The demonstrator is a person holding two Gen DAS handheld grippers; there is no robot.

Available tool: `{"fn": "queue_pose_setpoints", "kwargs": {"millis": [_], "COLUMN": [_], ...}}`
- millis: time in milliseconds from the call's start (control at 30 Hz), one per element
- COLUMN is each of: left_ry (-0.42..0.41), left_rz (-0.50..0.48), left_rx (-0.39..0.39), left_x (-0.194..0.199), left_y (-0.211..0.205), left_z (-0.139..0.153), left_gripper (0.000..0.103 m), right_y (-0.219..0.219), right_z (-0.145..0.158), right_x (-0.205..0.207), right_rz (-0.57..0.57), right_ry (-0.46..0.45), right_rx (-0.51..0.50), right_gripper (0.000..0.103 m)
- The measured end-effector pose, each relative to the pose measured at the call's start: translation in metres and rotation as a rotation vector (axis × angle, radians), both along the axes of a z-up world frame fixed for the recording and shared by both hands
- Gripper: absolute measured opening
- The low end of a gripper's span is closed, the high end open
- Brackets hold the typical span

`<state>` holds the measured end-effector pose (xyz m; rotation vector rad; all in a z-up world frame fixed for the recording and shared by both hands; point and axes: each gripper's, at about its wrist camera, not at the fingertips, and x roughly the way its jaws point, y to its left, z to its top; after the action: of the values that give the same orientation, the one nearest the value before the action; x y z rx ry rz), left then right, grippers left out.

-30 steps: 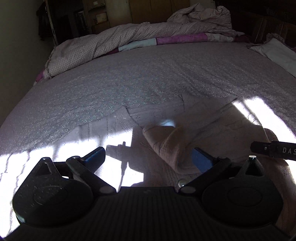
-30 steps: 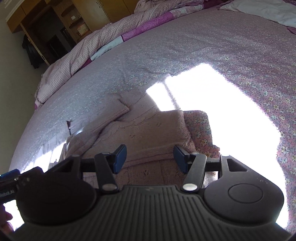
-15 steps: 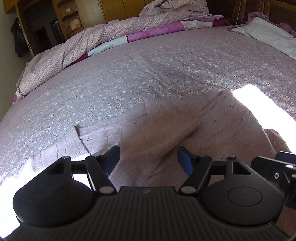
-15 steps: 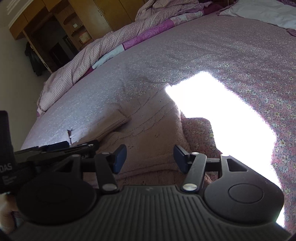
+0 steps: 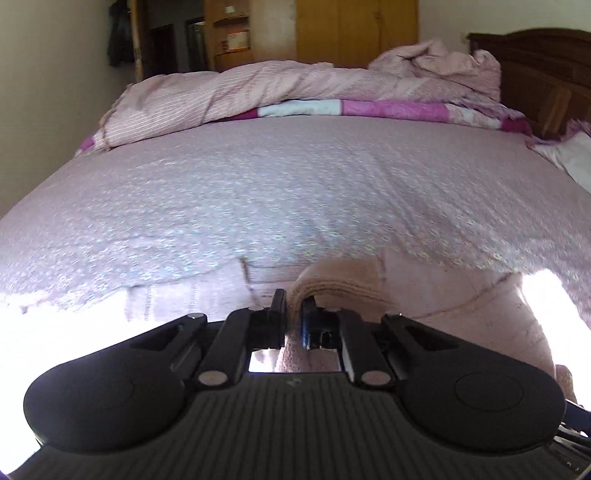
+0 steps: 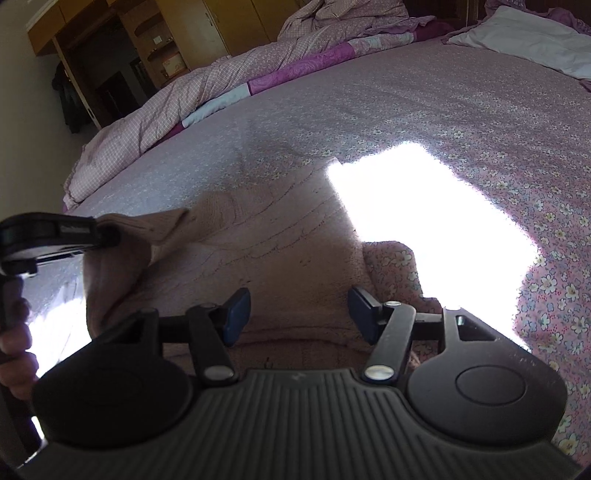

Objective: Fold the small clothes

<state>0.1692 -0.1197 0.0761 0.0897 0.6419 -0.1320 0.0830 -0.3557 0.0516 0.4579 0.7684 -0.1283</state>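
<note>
A small pale pink knitted garment [image 6: 273,236] lies on the bed in front of both grippers. My left gripper [image 5: 293,314] is shut on a fold of it [image 5: 340,284] and holds that edge lifted off the bed. In the right wrist view the left gripper [image 6: 107,234] shows at the left edge with the lifted cloth [image 6: 147,230] pinched in it. My right gripper [image 6: 299,314] is open and empty, low over the near part of the garment.
The bed has a floral sheet [image 6: 498,122] with a bright sun patch [image 6: 424,206]. A rumpled pink duvet [image 5: 295,92] lies along the far edge. A white pillow [image 6: 535,40] is at the far right. Wooden cupboards [image 5: 354,29] stand behind.
My left gripper has closed on a fold of the garment and lifted it. The right gripper has stayed open in nearly the same place.
</note>
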Motion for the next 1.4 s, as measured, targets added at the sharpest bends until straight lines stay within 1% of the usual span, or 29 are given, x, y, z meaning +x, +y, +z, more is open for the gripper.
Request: {"fn": "queue_pose_setpoints", "kwargs": {"millis": [167, 333, 400, 433, 500, 533, 700, 833, 967, 1133, 1267, 1400], "left_ry": [0.054, 0.143, 0.157, 0.162, 0.169, 0.170, 0.161, 0.182, 0.186, 0.199, 0.193, 0.182], "left_rz": [0.162, 0.234, 0.278, 0.284, 0.292, 0.299, 0.329, 0.338, 0.322, 0.317, 0.322, 0.336], "left_rx": [-0.064, -0.106, -0.096, -0.106, -0.151, -0.161, -0.168, -0.166, -0.167, -0.170, -0.164, -0.181], "left_x": [-0.010, -0.025, -0.031, -0.033, -0.037, -0.039, -0.044, -0.050, -0.057, -0.054, -0.060, -0.068], "left_y": [0.063, 0.111, 0.123, 0.129, 0.142, 0.147, 0.160, 0.168, 0.174, 0.178, 0.185, 0.199], "left_z": [-0.003, -0.027, -0.035, -0.037, -0.038, -0.037, -0.030, -0.031, -0.031, -0.027, -0.017, -0.006], "left_gripper": [0.009, 0.010, 0.010, 0.013, 0.019, 0.020, 0.025, 0.037, 0.040, 0.043, 0.043, 0.043], "right_y": [0.004, 0.010, 0.013, 0.014, 0.016, 0.016, 0.015, 0.016, 0.014, 0.014, 0.012, 0.015], "right_z": [-0.001, -0.001, -0.001, -0.001, -0.001, -0.002, -0.002, -0.001, -0.001, 0.003, 0.013, 0.028], "right_x": [-0.005, -0.005, -0.004, -0.004, -0.004, -0.005, -0.005, -0.004, -0.004, 0.002, -0.001, -0.011], "right_rz": [0.015, 0.029, 0.037, 0.041, 0.051, 0.056, 0.077, 0.083, 0.091, 0.102, 0.086, 0.109], "right_ry": [-0.004, -0.002, -0.001, -0.001, -0.002, -0.004, -0.007, -0.007, -0.007, 0.020, 0.024, 0.006], "right_rx": [-0.032, -0.070, -0.087, -0.095, -0.110, -0.115, -0.138, -0.150, -0.138, -0.140, -0.106, -0.093], "right_gripper": [0.061, 0.061, 0.062, 0.063, 0.063, 0.064, 0.064, 0.066, 0.069, 0.070, 0.070, 0.070]}}
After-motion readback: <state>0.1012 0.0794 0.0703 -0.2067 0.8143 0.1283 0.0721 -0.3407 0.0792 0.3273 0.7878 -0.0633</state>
